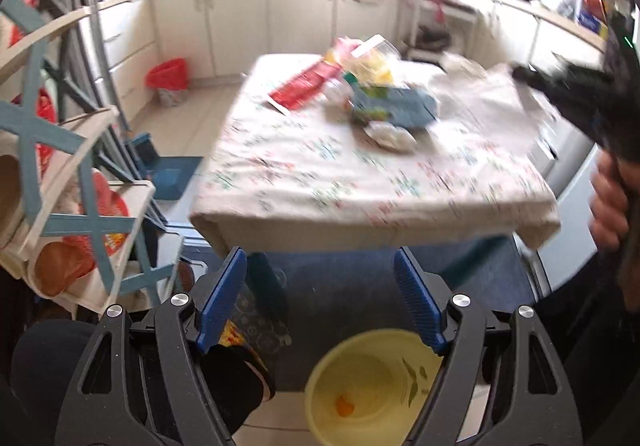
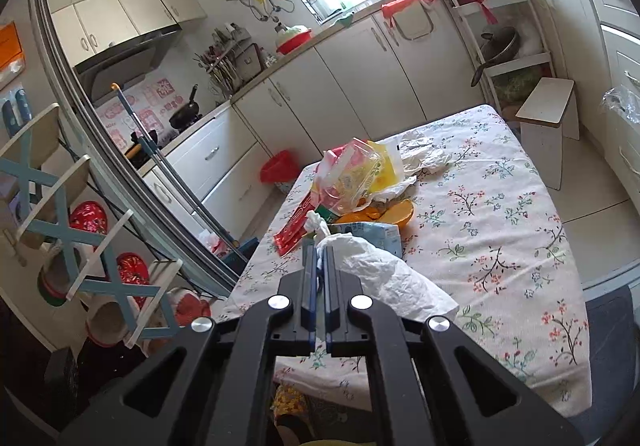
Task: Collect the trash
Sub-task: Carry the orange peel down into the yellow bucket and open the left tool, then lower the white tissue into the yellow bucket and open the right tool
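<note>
While the yellow bin (image 1: 370, 386) at the bottom of the left wrist view holds only a small orange scrap and a few green flecks, the collecting looks to be at an early stage: most of the rubbish lies on the table.

Nearest in the right wrist view, at lower centre, the right gripper (image 2: 319, 258) has its blue pads drawn nearly together, pinching the edge of a crumpled white plastic bag (image 2: 384, 278) that trails to the right of the claw, over the near part of the floral tablecloth (image 2: 520, 266). This piece, I judge, is the one in hand and is bound for the bin.

In the left wrist view the left gripper (image 1: 320, 266) sits at bottom centre with its blue pads spread wide and nothing between them; the bin shows below its right finger, but whether they touch I cannot tell. That view is blurred across the table.

Farther off, at mid-frame in the right wrist view, the remaining trash pile (image 2: 360, 186) sits on the far half of the table: a red wrapper (image 2: 294, 224) at its left, a blue and white carton (image 2: 372, 236) just beyond the claw, orange peel (image 2: 396, 212), clear plastic packaging and a yellow bag on top, and crumpled white film toward the far edge. All of that is left to gather.

Beyond the table, on the floor by the cabinets, stands a red-lined waste basket (image 2: 278, 170).
</note>
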A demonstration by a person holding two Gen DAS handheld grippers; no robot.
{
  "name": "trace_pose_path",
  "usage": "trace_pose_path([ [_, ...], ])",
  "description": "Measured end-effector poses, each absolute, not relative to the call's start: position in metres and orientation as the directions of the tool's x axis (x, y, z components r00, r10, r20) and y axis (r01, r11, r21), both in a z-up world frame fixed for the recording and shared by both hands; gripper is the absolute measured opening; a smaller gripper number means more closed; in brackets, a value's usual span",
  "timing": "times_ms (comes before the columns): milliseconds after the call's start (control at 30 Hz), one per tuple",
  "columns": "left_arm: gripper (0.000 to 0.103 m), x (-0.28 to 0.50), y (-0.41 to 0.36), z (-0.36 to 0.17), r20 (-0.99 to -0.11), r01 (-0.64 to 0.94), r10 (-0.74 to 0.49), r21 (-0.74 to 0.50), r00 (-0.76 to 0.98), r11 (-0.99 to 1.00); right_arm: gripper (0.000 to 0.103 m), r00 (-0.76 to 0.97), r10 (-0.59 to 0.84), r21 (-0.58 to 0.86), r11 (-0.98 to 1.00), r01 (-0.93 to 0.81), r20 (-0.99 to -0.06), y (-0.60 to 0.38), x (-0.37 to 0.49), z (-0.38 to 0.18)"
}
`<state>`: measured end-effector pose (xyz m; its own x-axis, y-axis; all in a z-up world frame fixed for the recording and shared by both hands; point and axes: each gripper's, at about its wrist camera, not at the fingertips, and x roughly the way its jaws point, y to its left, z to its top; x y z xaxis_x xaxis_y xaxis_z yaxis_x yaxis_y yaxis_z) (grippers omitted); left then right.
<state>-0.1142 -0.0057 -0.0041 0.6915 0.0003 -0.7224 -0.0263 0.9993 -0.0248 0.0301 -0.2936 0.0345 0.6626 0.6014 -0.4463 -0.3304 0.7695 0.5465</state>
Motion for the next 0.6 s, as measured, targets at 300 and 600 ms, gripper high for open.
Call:
trace_pose_path([
  [300,0.076,-0.114,0.002,0.007,-0.654,-0.091,0.073,0.006,0.753,0.996,0.004,0.583,0.67,0.567,0.727,-0.387,-0.461,-0.29,-0.026,0.025],
  [600,0.079,-0.121,0.004,0.009,-0.63,-0.104,0.083,0.003,0.772,0.995,0.004,0.385,0.726,0.57,0.686,-0.452,-0.569,-0.257,-0.092,-0.01],
])
